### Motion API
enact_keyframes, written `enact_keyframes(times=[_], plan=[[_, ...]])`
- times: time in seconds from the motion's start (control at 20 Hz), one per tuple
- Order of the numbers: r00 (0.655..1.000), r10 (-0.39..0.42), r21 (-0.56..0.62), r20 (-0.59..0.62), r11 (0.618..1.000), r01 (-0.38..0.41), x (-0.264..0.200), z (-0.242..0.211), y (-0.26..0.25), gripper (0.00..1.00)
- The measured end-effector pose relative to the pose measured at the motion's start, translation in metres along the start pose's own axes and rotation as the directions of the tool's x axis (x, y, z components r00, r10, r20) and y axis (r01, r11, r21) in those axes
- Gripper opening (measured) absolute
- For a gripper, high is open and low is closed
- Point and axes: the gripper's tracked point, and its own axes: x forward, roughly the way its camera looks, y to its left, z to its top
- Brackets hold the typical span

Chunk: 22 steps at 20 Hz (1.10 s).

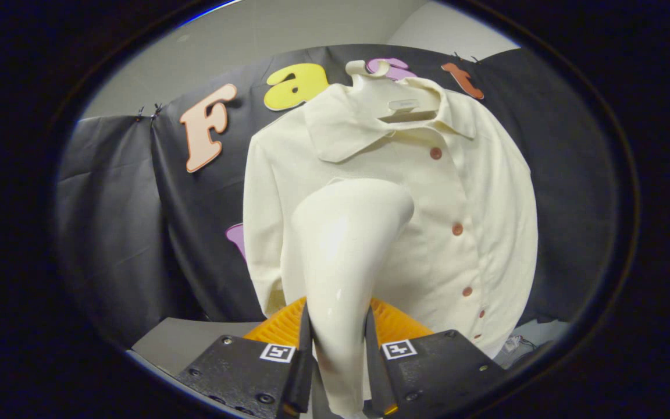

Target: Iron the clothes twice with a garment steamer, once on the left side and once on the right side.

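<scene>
The gripper [338, 355] is clamped on the handle of a glossy cream-white plastic garment steamer [344, 250], both fingers pressing its sides. The steamer rises from between the fingers and widens to a rounded head that sits against the front of a cream-white buttoned collared shirt [457, 192], left of the row of reddish-brown buttons [457, 229]. The shirt hangs just ahead on a white plastic hanger [396, 96]. A ribbed orange object [396, 323] lies just beyond the fingers, below the shirt's hem, on a grey surface [195, 343].
</scene>
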Motion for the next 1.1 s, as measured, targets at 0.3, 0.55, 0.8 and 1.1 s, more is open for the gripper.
enact_keyframes(times=[0.3,0.55,0.8,1.1], plan=[[0.998,0.023,0.005,-0.062,1.0,-0.023,0.001,-0.041,-0.006,0.4],[0.994,0.03,0.03,-0.107,0.999,-0.027,-0.003,-0.075,-0.019,0.4],[0.985,0.051,0.067,-0.165,0.997,-0.04,-0.008,-0.119,-0.043,0.4],[0.973,0.036,-0.001,-0.23,0.999,-0.037,-0.013,-0.165,-0.066,0.4]])
